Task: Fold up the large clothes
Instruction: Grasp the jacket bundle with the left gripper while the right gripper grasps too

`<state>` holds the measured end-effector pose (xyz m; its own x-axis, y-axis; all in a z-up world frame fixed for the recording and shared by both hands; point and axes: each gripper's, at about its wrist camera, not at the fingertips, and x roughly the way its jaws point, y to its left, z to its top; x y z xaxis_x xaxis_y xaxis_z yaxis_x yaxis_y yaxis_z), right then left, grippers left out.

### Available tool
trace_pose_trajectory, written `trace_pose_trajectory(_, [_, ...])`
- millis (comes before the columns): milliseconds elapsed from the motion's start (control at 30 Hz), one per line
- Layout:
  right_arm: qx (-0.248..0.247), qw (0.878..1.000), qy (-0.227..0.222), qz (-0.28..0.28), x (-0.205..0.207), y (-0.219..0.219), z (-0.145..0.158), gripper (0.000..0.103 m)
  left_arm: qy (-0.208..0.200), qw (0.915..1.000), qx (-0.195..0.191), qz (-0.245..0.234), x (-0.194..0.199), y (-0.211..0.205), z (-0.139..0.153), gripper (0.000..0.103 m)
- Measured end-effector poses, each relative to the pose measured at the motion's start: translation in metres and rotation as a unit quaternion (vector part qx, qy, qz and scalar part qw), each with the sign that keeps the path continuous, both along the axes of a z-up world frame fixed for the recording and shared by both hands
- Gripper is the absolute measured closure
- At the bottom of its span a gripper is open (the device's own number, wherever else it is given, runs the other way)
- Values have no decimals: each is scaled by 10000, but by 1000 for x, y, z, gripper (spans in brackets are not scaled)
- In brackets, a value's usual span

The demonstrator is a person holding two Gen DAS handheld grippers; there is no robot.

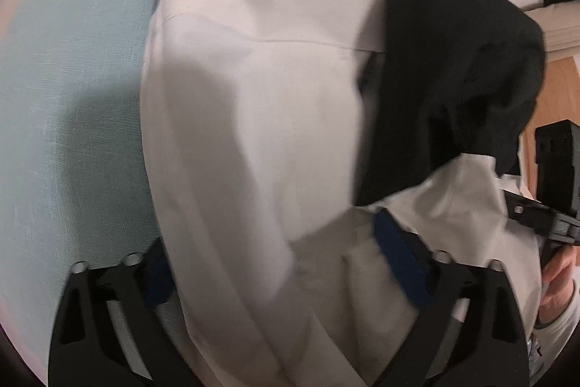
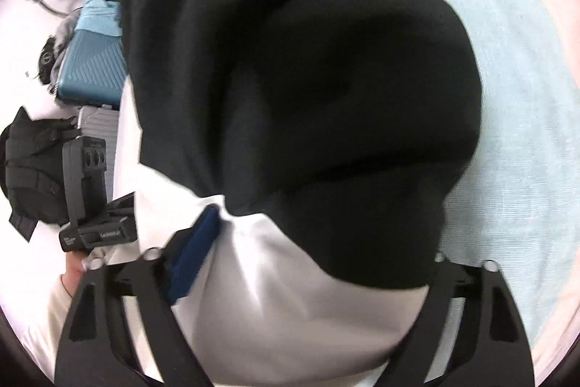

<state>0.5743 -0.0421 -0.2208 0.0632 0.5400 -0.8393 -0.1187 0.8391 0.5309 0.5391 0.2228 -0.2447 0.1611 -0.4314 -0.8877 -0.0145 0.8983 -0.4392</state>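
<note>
Between both hand-held grippers' fingers (image 1: 395,256), bunched white-and-black garment (image 1: 253,104) lengthwise away over pale-blue sheet (image 1: 72,97).

**A lived-in bedroom**

This looks like a home bedroom. A pale blue woven bedsheet (image 1: 72,89) spreads left of the left claw and, in the right wrist view, right of the right claw. Further left of the right claw, a teal hard-shell suitcase (image 2: 92,68) stands on a white floor beside a grey case (image 2: 99,122) and a black backpack (image 2: 30,169). Right of the left claw shows wooden flooring (image 1: 563,89).
</note>
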Motion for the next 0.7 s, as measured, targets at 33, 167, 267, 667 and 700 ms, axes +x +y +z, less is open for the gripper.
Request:
trace_pose_trajectory(33, [28, 10000, -47, 28, -1, -1, 2, 35, -54, 10000, -25, -73, -7, -5, 7, 29])
trace_pose_trajectory(167, [191, 9995, -239, 73, -8, -5, 16, 49, -176, 9996, 67, -231, -16, -19, 22, 41])
trace_pose_trajectory(267, [159, 9990, -407, 119, -13, -4, 23, 53, -101, 9995, 85, -289, -16, -24, 19, 47])
trace_pose_trajectory(667, [310, 9948, -919, 308, -29, -8, 68, 63, -687, 9958, 387, -475, -41, -54, 59, 90])
trace_pose_trajectory(700, [347, 9942, -972, 317, -31, -9, 72, 64, -722, 9956, 377, -472, -47, -58, 60, 90])
